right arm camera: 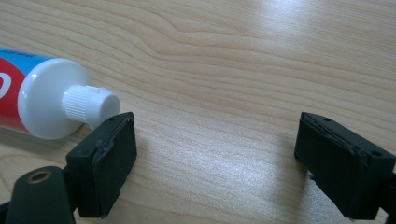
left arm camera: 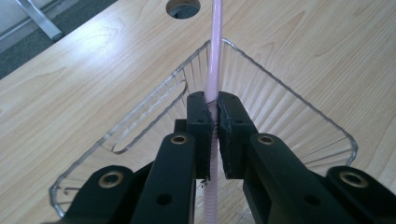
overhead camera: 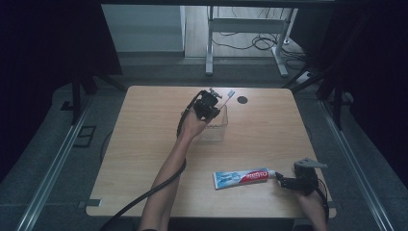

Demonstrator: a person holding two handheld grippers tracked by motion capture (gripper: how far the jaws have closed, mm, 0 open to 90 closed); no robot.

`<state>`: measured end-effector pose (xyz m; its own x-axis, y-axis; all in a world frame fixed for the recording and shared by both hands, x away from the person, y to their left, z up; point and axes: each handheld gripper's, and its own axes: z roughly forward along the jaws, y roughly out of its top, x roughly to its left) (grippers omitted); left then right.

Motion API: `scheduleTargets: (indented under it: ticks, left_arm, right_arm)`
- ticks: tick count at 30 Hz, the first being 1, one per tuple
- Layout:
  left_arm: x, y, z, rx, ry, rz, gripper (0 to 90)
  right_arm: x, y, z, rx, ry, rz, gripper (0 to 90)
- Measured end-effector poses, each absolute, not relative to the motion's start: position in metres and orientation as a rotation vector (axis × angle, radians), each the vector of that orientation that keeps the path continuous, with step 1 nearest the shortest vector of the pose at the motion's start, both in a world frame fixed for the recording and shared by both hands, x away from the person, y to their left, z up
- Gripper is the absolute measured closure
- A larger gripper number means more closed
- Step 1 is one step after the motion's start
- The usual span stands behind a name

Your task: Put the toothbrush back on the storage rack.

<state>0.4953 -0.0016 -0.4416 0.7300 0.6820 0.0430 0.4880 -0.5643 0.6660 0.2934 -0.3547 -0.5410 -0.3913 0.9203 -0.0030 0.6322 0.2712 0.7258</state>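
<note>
Lowering a pink toothbrush into the clear plastic box looks like the step in hand: the left gripper is clamped on its handle just above the box, which holds nothing else. Next comes release. The right gripper rests wide apart beside the toothpaste tube on the bench.

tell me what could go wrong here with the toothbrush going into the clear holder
The left gripper pinches the thin pink toothbrush low on its handle, so it could pivot or slip between the jaws. The clear holder is light and unheld; a nudge might shift or tip it. The right gripper, open, sits beside the toothpaste cap and could knock it.
</note>
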Motion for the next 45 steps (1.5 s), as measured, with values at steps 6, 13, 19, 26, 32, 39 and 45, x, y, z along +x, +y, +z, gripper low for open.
scheduleTargets:
  ticks: [6, 13, 19, 26, 32, 39, 45]
  left_arm:
    - [0.494, -0.005, -0.447, 2.300, 0.880, 0.400, 83.8]
    - [0.492, -0.007, -0.452, 2.334, 0.868, 0.421, 83.5]
    - [0.491, -0.008, -0.455, 2.367, 0.865, 0.427, 82.8]
    - [0.489, -0.014, -0.458, 2.398, 0.850, 0.450, 78.5]
    - [0.488, -0.013, -0.455, 2.380, 0.855, 0.445, 75.0]
    - [0.485, -0.009, -0.447, 2.340, 0.871, 0.436, 62.8]
    - [0.482, -0.004, -0.439, 2.290, 0.891, 0.446, 52.3]
  right_arm:
    - [0.293, -0.355, -0.541, 1.400, 2.121, 0.909, 12.8]
    - [0.293, -0.355, -0.541, 1.400, 2.121, 0.909, 12.8]
    - [0.294, -0.355, -0.541, 1.400, 2.120, 0.909, 12.8]
    - [0.294, -0.355, -0.541, 1.400, 2.121, 0.909, 12.8]
    - [0.294, -0.355, -0.541, 1.401, 2.120, 0.909, 12.8]
    - [0.293, -0.355, -0.541, 1.400, 2.121, 0.909, 12.7]
    - [0.293, -0.355, -0.541, 1.401, 2.121, 0.910, 12.8]
